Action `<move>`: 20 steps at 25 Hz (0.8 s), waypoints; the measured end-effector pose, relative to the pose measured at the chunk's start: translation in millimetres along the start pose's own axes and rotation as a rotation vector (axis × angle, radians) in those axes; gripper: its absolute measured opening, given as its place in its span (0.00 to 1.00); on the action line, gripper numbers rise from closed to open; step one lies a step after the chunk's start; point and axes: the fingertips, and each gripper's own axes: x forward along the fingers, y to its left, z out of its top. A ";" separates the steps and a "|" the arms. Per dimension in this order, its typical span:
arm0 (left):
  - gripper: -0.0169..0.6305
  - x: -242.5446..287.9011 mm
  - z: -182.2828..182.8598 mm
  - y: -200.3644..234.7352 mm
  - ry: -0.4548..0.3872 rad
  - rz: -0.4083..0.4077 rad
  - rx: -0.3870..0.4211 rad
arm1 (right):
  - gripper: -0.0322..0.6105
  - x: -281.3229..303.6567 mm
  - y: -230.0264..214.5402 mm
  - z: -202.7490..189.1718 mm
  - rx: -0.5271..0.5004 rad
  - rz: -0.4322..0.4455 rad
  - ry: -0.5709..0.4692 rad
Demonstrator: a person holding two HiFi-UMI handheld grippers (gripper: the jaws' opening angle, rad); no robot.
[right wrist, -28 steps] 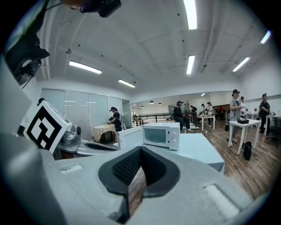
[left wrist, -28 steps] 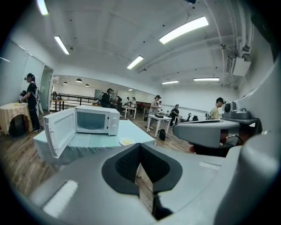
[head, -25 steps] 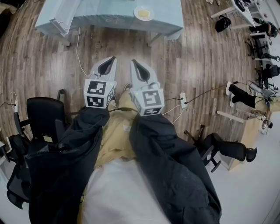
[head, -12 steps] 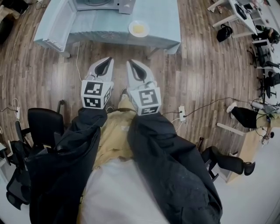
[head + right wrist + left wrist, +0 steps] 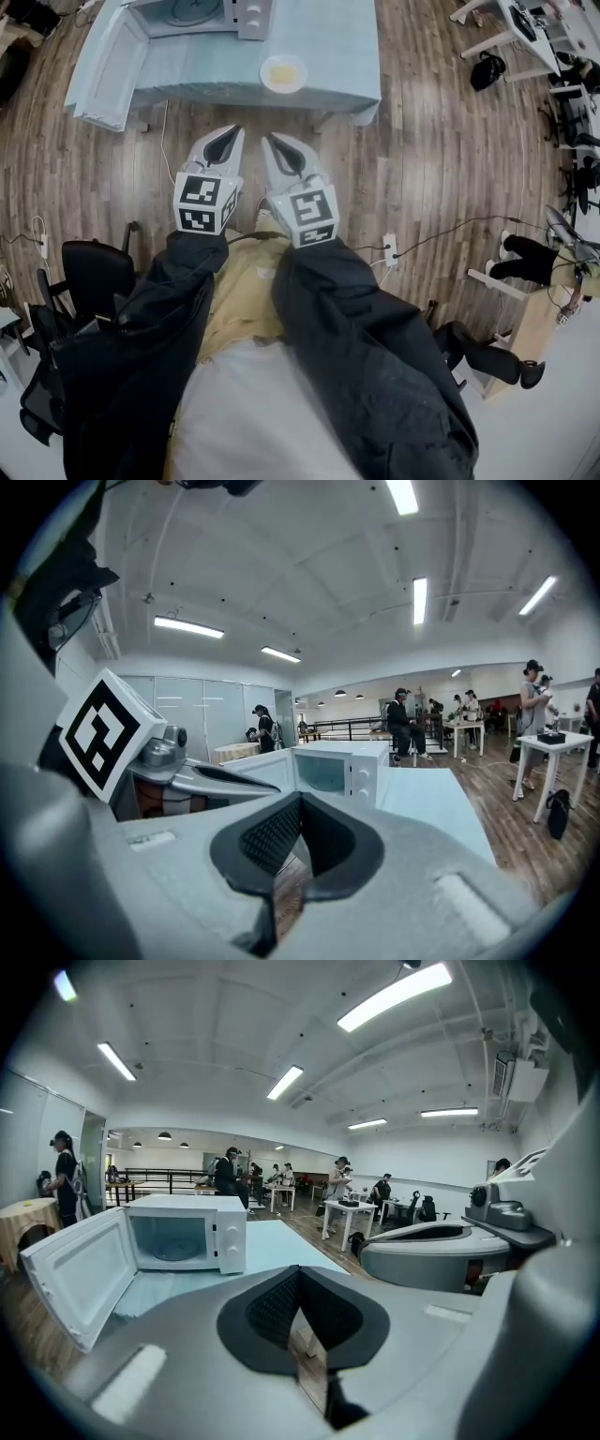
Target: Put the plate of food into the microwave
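Observation:
A white plate of yellow food [image 5: 283, 73] sits near the front edge of the light-blue table [image 5: 337, 56]. Behind it and to the left stands the white microwave [image 5: 202, 11] with its door [image 5: 103, 66] swung open to the left. The left gripper view shows the microwave [image 5: 183, 1232] and its empty cavity, and it also appears in the right gripper view [image 5: 337, 771]. My left gripper [image 5: 234, 129] and right gripper [image 5: 270, 137] hang side by side over the wooden floor, short of the table. Both are shut with nothing in them. The jaws hide the plate in both gripper views.
Black office chairs [image 5: 94, 262] stand at my left and another [image 5: 487, 352] at my lower right. A power strip [image 5: 391, 248] with cables lies on the floor to the right. Desks [image 5: 525, 28] fill the far right. Several people stand in the room's background [image 5: 225, 1171].
The table and plate have come closer and lower in the head view, and the open microwave has come into sight. Both grippers stay shut and side by side.

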 end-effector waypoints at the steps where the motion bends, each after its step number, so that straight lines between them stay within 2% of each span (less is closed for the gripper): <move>1: 0.03 5.2 0.7 -3.1 0.004 -0.004 0.003 | 0.05 0.3 -6.0 -0.5 0.002 0.001 0.001; 6: 0.03 18.9 -2.5 -14.5 0.036 -0.018 0.018 | 0.05 -1.7 -29.2 -8.4 0.038 -0.013 0.016; 14: 0.03 34.8 -14.2 10.5 0.078 -0.009 0.003 | 0.05 26.4 -34.2 -26.4 0.054 -0.005 0.058; 20: 0.03 70.0 -5.7 35.8 0.081 -0.085 -0.002 | 0.05 63.1 -46.5 -29.6 0.046 -0.051 0.119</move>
